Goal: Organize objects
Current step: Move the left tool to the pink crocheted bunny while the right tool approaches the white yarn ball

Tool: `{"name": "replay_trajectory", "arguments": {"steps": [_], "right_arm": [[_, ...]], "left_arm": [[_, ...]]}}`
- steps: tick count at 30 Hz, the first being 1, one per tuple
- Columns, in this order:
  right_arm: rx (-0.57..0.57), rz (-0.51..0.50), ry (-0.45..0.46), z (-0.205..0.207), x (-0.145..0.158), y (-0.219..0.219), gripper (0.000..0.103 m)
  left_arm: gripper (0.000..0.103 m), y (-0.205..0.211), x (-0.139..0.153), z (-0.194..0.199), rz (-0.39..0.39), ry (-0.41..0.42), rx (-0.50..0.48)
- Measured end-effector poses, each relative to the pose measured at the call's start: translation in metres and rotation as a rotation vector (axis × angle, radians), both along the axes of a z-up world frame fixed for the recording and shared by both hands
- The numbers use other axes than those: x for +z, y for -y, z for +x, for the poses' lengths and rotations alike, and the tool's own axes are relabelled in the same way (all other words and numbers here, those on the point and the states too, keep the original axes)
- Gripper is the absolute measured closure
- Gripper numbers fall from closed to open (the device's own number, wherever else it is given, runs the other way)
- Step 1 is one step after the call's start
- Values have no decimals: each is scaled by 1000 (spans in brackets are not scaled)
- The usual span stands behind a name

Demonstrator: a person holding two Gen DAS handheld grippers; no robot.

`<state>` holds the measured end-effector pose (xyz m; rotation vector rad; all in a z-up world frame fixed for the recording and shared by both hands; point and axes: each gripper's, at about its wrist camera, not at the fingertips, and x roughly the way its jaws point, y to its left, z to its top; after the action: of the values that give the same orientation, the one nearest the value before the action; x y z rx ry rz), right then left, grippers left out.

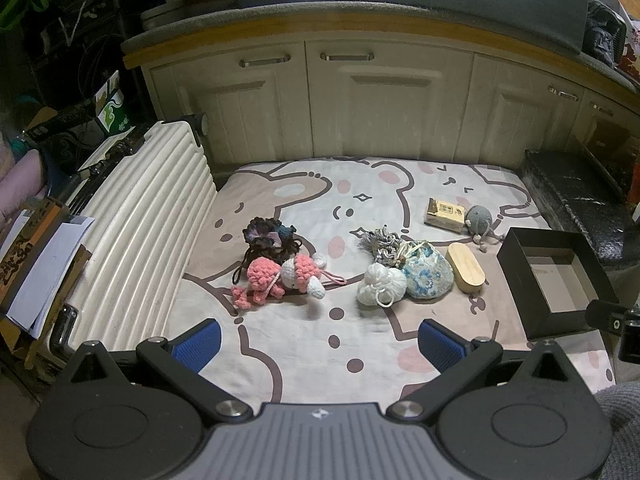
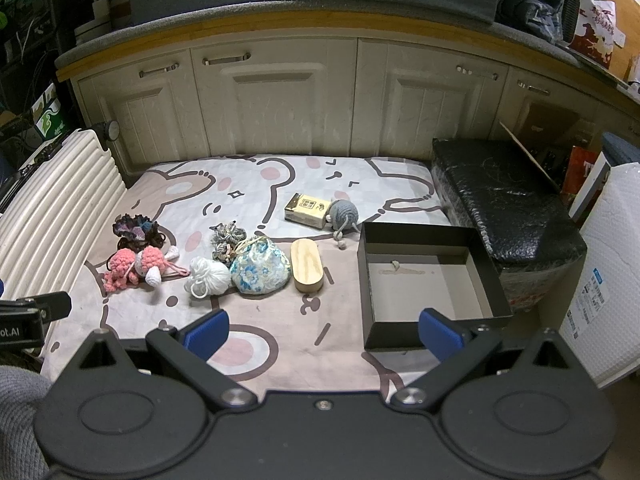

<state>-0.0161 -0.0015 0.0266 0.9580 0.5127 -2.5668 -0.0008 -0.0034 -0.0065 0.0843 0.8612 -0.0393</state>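
So, my hand-held grippers: left hand-held gripper (image 1: 320, 340) and right hand-held gripper (image 2: 324, 330) both wide open, empty.
Next: I'd pinch the wooden case (image 2: 306, 265), left of the box (image 2: 486, 256), across its narrow sides.

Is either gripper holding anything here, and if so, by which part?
Nothing is held. The left gripper and right gripper are both open, with only the blanket showing between their fingers.

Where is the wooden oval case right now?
The wooden oval case lies on the cartoon mat, right of the blue floral pouch and left of the open black box.
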Motion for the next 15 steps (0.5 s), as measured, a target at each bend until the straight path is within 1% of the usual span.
{"name": "replay_trajectory", "arguments": {"steps": [5, 6, 9, 12, 15], "right_arm": [[-17, -23, -9, 2, 3, -3, 1], [-46, -29, -14, 4, 3, -2, 1], [-51, -41, -30, 3, 7, -3, 0], [-41, -55, -45, -4, 16, -2, 0], [-27, -62, -82, -15, 26, 2, 0]], "left_arm": [[0, 3, 1, -4, 15, 20, -4], [0, 2, 4, -4, 15, 24, -6], [0, -1, 9, -4, 6, 39, -6], [0, -5, 14, 0, 11, 56, 4], [0, -11, 23, 7, 11, 90, 30]]}}
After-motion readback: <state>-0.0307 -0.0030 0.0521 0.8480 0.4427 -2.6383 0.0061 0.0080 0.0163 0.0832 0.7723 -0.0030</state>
